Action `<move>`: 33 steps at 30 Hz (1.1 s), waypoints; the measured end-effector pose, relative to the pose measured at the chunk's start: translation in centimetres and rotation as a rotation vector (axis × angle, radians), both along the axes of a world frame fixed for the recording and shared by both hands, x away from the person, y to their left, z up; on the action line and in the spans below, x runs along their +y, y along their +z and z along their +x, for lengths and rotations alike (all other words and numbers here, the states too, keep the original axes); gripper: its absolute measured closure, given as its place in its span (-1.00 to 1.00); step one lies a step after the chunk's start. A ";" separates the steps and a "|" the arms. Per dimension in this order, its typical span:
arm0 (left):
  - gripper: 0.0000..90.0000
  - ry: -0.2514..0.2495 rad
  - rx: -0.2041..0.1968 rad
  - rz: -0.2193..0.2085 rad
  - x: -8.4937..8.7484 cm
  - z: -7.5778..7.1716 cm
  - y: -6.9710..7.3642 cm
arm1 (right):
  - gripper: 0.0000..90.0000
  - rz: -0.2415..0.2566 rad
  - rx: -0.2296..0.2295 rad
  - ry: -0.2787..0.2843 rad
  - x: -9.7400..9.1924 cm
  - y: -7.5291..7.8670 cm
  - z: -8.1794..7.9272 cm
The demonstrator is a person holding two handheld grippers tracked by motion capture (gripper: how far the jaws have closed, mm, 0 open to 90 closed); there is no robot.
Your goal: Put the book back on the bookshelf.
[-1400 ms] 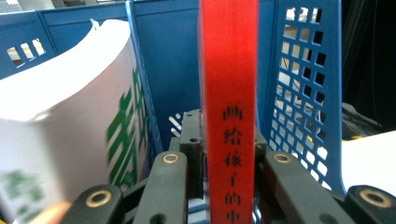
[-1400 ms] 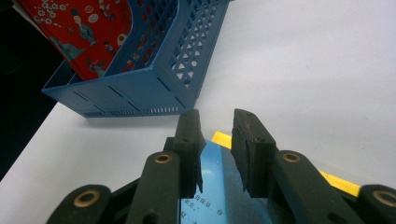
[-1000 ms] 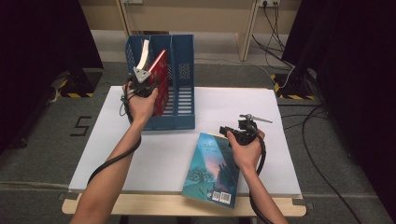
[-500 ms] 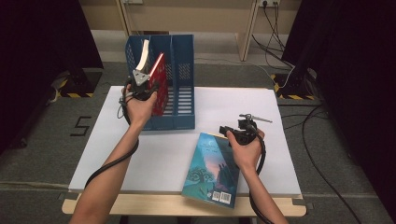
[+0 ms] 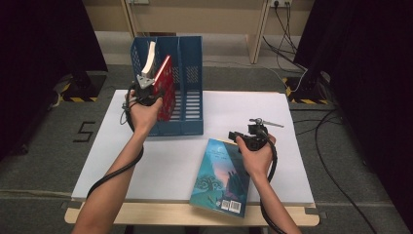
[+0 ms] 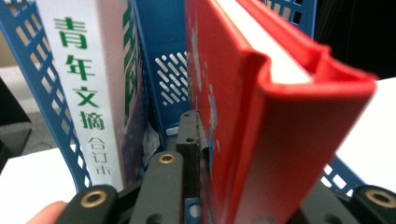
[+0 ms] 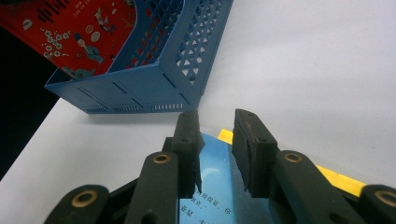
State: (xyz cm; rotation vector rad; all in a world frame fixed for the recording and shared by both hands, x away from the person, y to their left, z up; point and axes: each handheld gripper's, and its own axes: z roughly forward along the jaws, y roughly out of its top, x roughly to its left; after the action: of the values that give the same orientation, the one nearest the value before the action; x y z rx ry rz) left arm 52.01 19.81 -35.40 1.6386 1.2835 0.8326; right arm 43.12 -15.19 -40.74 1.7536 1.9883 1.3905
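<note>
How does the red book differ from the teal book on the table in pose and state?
The red book stands tilted in the blue file rack, clamped by the left gripper; the teal book lies flat on the white table, overhanging its near edge. The right gripper hovers at the teal book's far corner with nothing between its jaws. Both are closed.

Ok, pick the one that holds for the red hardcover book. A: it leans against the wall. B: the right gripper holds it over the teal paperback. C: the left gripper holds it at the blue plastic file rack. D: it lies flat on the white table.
C: the left gripper is clamped on the red hardcover book, at the blue plastic file rack.
</note>
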 end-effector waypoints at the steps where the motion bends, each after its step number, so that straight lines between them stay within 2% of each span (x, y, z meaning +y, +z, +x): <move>1: 0.71 0.009 0.002 -0.002 0.0 0.0 0.0 | 0.59 -0.002 -0.003 0.002 0.0 0.0 0.0; 3: 0.75 0.007 0.010 -0.016 -0.1 0.0 0.1 | 0.59 -0.003 -0.003 0.002 0.0 0.0 0.1; 5: 0.75 0.012 0.000 -0.012 -0.4 -0.1 0.0 | 0.59 -0.005 -0.003 0.002 0.0 0.0 0.1; 14: 0.76 0.023 -0.042 -0.057 -0.5 0.7 0.2 | 0.60 -0.005 -0.001 -0.002 -0.2 0.1 0.1; 22: 0.76 0.035 -0.090 -0.061 -0.5 1.6 0.3 | 0.60 -0.006 -0.007 -0.004 -0.4 0.1 0.1; 28: 0.76 0.041 -0.143 -0.065 -0.5 2.1 0.4 | 0.60 -0.006 -0.006 -0.004 -0.3 0.1 0.2; 33: 0.76 0.059 -0.176 -0.055 -0.6 2.8 0.1 | 0.61 -0.008 -0.006 -0.001 -0.2 0.0 0.2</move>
State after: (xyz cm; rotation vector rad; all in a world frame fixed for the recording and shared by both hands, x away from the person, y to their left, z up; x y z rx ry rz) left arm 54.80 19.17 -35.27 1.4558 1.2251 0.9471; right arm 43.30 -15.40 -40.70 1.7452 1.9870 1.3834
